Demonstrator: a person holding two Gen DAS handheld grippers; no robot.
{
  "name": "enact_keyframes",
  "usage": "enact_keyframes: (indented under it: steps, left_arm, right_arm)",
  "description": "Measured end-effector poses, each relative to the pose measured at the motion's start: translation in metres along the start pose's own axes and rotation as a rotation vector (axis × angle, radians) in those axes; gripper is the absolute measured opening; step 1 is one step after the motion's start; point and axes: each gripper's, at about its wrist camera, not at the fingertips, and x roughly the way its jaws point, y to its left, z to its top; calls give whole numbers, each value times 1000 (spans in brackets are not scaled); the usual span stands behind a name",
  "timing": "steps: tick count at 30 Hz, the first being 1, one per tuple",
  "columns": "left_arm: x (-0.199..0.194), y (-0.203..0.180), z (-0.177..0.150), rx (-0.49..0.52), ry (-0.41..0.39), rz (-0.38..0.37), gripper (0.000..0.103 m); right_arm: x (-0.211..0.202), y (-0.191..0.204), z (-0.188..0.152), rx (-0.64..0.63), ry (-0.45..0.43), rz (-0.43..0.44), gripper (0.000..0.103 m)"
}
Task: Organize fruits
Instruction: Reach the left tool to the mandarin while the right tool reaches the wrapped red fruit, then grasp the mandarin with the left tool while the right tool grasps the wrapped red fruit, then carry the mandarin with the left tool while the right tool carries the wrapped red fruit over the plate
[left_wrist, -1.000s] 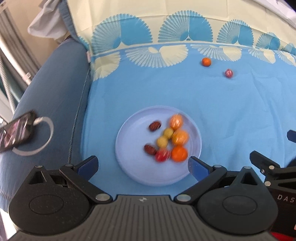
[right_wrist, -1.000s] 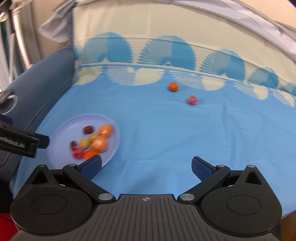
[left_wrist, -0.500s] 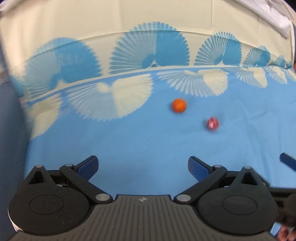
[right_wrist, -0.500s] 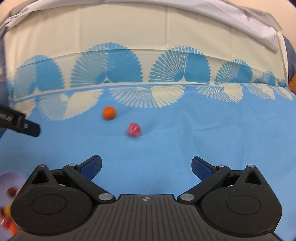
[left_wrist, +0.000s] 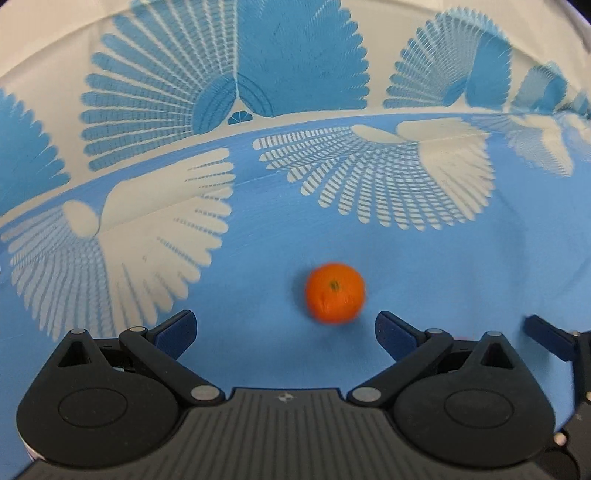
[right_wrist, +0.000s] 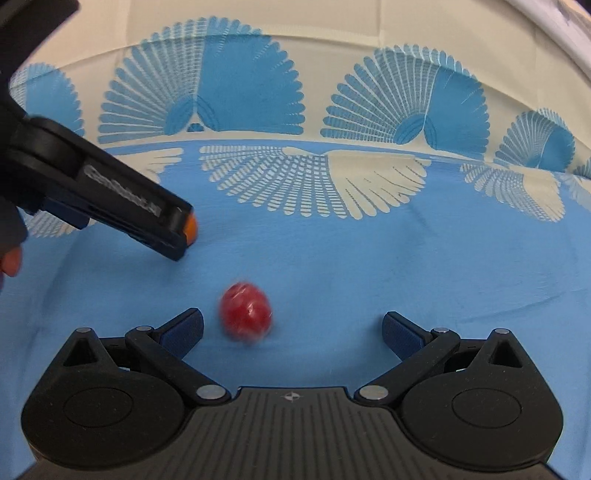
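While both reach: jaws wide, nothing held.
Left gripper (left_wrist: 284, 328): small round orange fruit (left_wrist: 335, 292) may roll away.
Right gripper (right_wrist: 291, 328): glossy red fruit (right_wrist: 245, 313) off-centre, could squirt out.

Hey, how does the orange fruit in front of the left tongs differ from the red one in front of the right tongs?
The orange fruit is round and bright orange with a small dark stem spot; the red fruit is more egg-shaped and glossy red. The orange fruit sits right of centre before the left tongs; the red fruit sits left of centre before the right tongs. Both lie ungripped on the blue cloth.
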Motion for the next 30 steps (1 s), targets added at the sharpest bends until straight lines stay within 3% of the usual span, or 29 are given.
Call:
enact_keyframes:
  steps: [4,5,6,7,8,9,10,18,25,30]
  left_arm:
    - [12,-4,6,21,-3,2,101]
    - [11,-5,5,27,-21,-3,95]
    - [9,-6,5,33,-33,-3,75]
    - [8,-7,5,39,-29,-37,54]
    - [5,-6,4,29,-28,-64,40]
    - [2,-8,4,27,-24,-61,39]
    - [-1,-10,4,38,-21,-47,39]
    - [-56,-8,-24,34,-14,-31,39]
    - [-131,18,-90,-37,64,16,39]
    - [-190,37,-144,-88,37,76,39]
  right_arm:
    - [5,-1,-1,16,-20,-15,101]
    - [3,1,-2,6,-34,-19,92]
    - [0,2,-4,-6,-51,-16,85]
    - [-4,4,-5,-20,-64,-2,67]
    - [-8,6,-6,-31,-69,5,44]
    - [-11,10,-6,-47,-65,6,34]
    - [-12,14,-5,-65,-54,0,31]
    - [-42,2,5,36,15,8,31]
    - [-120,13,-12,-33,-4,66,31]
    - [-182,33,-32,-91,-16,104,31]
